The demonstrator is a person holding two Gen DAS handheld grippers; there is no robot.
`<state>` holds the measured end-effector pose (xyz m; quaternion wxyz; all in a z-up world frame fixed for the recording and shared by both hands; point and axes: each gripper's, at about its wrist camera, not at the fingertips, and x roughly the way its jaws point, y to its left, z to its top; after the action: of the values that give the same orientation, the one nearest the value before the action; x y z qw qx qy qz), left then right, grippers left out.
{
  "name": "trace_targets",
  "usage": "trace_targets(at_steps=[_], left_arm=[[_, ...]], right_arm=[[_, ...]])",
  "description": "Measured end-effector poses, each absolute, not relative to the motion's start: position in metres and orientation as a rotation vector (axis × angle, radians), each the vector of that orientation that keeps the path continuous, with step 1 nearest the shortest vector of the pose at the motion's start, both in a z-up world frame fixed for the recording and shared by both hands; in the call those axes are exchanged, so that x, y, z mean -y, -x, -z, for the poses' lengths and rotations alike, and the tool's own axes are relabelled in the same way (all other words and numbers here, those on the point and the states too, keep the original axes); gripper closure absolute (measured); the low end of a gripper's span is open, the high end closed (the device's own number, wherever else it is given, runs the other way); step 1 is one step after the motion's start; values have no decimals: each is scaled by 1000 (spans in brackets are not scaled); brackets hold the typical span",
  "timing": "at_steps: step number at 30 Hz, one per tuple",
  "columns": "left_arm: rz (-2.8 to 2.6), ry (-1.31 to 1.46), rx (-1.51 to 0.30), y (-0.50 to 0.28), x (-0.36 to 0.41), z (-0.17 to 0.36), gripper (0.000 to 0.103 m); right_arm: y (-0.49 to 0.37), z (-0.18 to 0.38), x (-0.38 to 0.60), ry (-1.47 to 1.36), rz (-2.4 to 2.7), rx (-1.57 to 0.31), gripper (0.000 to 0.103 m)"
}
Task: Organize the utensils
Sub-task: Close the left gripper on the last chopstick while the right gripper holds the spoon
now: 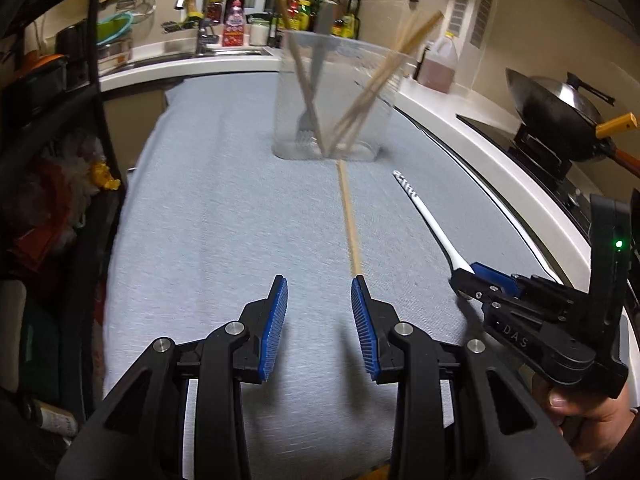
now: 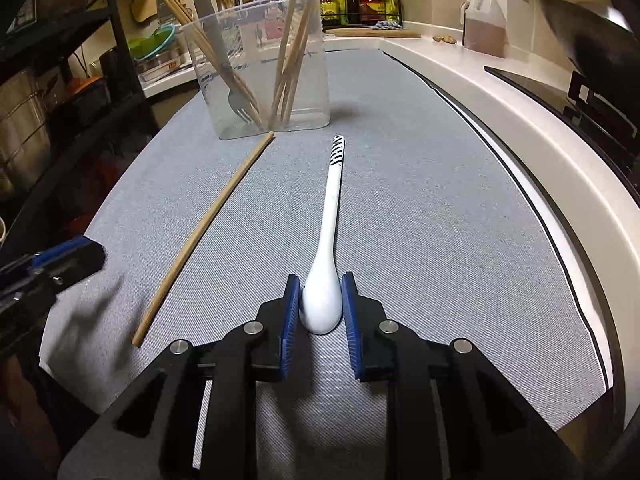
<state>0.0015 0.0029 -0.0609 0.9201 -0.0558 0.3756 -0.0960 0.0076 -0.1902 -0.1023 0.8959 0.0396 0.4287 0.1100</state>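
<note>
Right tongs [image 2: 320,308] are straddling the white spoon's [image 2: 326,264] bowl on the grey counter [image 2: 440,200], pads not visibly clamping. Left tongs [image 1: 319,324] are hanging apart, empty, near the loose chopstick [image 1: 349,224]. Closing squarely before lifting toward the clear container [image 2: 256,68] should prevent slipping.

Colour rundown: the cloth [image 2: 400,200] is pale blue-grey with a fine diagonal weave. The spoon [image 2: 326,248] on it is glossy white with black zebra stripes at the handle tip. Left of the spoon lies 1 light tan wooden chopstick [image 2: 208,232]. Beyond the spoon, the container [image 2: 260,72] is clear plastic, holding more tan chopsticks [image 2: 292,52] and a grey fork [image 2: 236,100]. Both grippers are black with ribbed blue pads [image 2: 289,320].
</note>
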Motion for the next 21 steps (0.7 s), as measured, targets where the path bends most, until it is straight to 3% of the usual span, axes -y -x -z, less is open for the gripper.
trace_targets(at_steps=[10,11,14,21], left_arm=[[172,-4,-840,-8,36,87,70],[160,-24,-829,-6,38,87,72],[148,-42,-826,-4,37,85,97],[80,37,-834,4,10,85,97]], right_arm=[[-2,105,197,-68,-271,-871,78],[-1,105,198,-72,-271,-869,78],[0,106,195,-53,-263,-859,79],[7,105,196,-54,-243,-854,81]])
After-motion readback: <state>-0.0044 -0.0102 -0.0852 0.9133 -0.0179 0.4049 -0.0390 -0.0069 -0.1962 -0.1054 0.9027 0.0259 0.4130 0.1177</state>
